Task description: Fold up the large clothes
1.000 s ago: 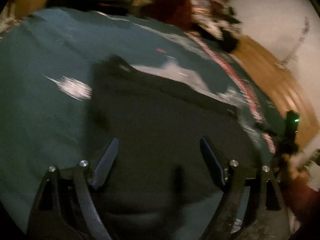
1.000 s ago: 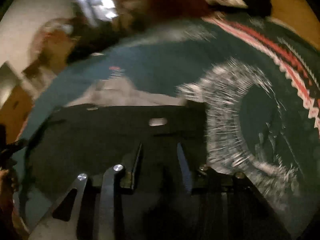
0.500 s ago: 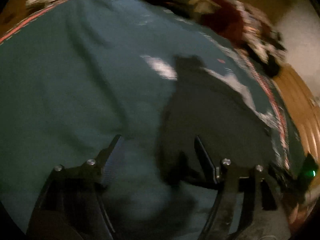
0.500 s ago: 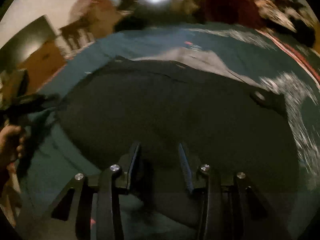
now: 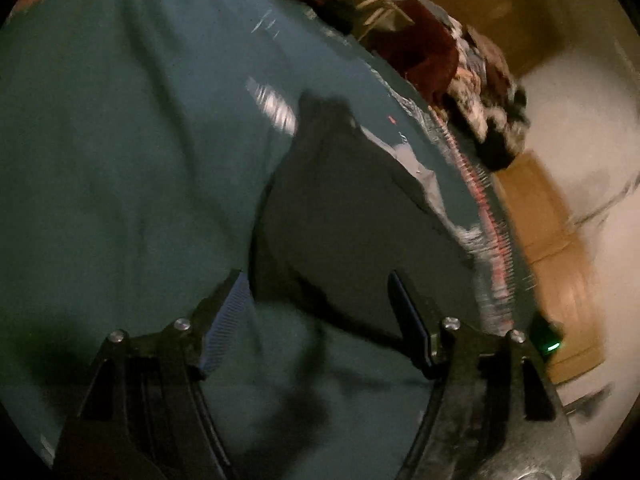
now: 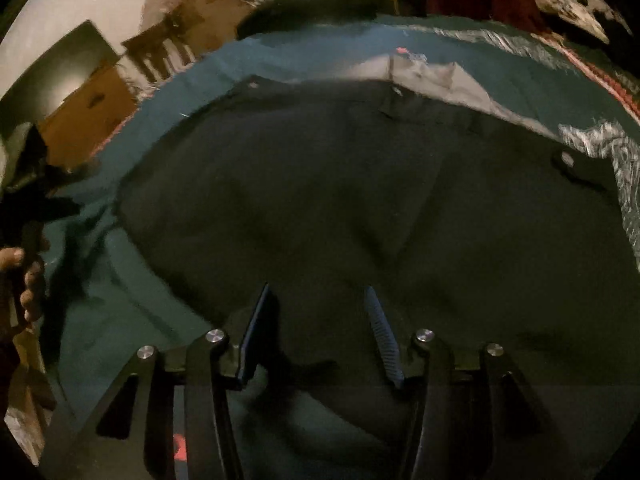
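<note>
You are hovering both claws unclenched and empty, the left gripper closing a little and the right gripper widening, over the dark garment lying flat mid-frame on the teal blanket, apparently lining up its near edge for a fold

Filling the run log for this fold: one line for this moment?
garment: dark garment flat on teal blanket | left gripper: open, jaws closing, at edge | right gripper: open, jaws opening, over cloth
</note>
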`<move>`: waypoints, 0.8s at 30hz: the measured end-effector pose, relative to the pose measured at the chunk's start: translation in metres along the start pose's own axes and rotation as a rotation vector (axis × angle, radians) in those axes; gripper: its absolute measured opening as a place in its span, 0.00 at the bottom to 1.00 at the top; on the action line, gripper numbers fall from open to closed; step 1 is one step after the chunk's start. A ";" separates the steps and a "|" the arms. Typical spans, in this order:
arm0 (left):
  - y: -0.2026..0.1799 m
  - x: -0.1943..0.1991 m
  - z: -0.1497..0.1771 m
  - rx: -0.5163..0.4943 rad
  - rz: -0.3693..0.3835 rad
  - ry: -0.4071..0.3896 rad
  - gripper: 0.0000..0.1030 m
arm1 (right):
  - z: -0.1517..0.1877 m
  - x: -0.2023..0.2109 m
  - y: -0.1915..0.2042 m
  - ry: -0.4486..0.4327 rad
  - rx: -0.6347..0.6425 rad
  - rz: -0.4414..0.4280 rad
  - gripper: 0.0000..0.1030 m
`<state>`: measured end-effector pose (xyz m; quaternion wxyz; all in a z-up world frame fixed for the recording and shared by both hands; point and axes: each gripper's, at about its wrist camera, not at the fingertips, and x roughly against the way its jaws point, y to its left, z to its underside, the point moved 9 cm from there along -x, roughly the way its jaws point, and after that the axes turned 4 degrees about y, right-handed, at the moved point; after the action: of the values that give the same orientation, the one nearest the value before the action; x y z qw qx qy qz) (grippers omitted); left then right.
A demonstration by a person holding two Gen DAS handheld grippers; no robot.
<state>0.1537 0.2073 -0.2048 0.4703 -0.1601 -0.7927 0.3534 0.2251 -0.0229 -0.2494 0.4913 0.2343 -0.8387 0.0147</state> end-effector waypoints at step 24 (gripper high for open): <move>-0.014 -0.031 0.022 0.165 0.027 -0.039 0.53 | 0.019 0.005 0.028 -0.022 0.011 -0.031 0.60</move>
<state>0.1521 0.1707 -0.2215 0.4613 -0.1245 -0.7676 0.4271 0.1968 -0.0049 -0.2495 0.4812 0.2502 -0.8401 0.0090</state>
